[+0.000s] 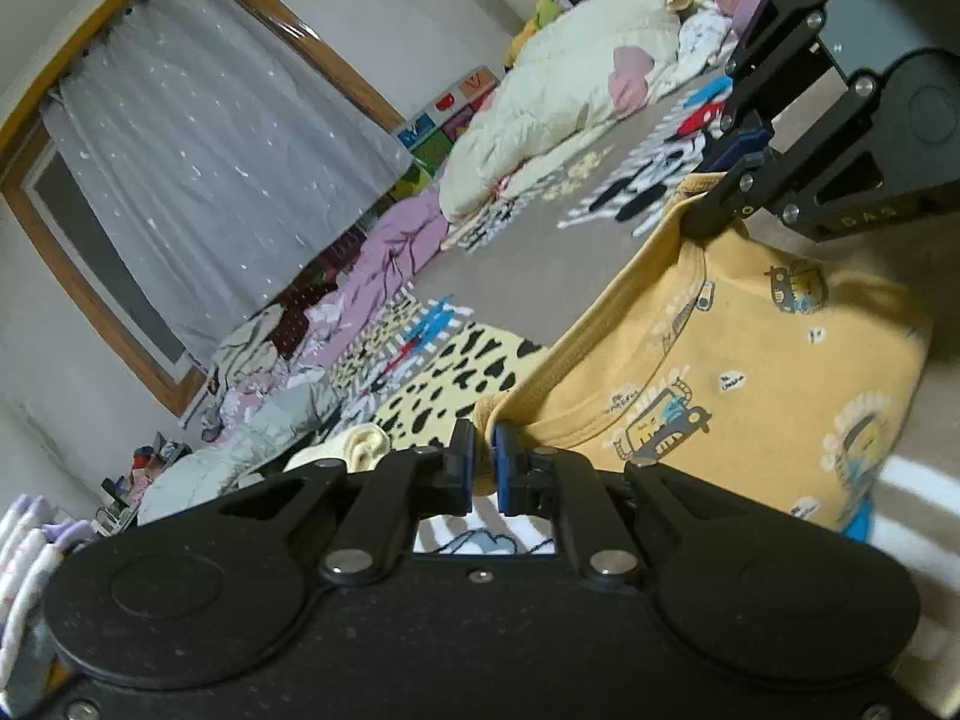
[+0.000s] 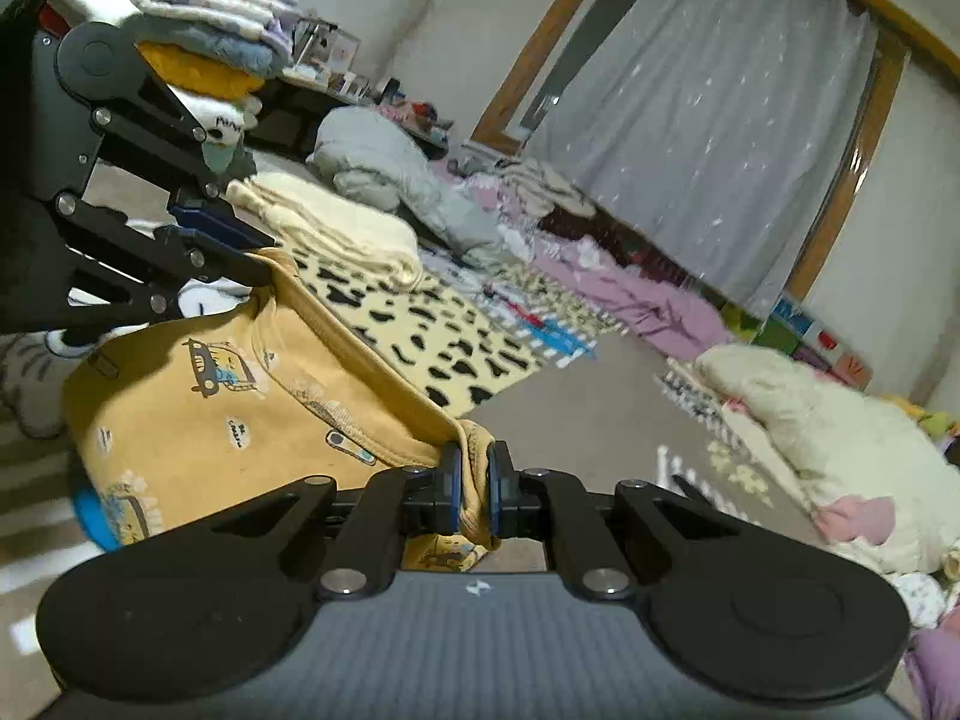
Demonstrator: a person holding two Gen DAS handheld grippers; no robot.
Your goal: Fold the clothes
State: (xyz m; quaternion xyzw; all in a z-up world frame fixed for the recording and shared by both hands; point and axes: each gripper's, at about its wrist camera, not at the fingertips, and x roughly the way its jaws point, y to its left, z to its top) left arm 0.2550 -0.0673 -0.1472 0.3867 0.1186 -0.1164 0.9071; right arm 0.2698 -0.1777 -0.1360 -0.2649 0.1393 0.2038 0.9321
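a bedroom floor strewn with laundry under a curtained window. the left hand-held gripper (image 1: 483,461) pinches one shoulder of the yellow shirt (image 1: 750,372), the right hand-held gripper (image 2: 474,492) the other, stretching it taut between them, probably to lay it flat for folding.

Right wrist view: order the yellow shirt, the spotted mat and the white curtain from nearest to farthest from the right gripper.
1. Yellow shirt, clamped in the right gripper.
2. Spotted mat, ahead on the floor.
3. White curtain, at the far wall, upper right.
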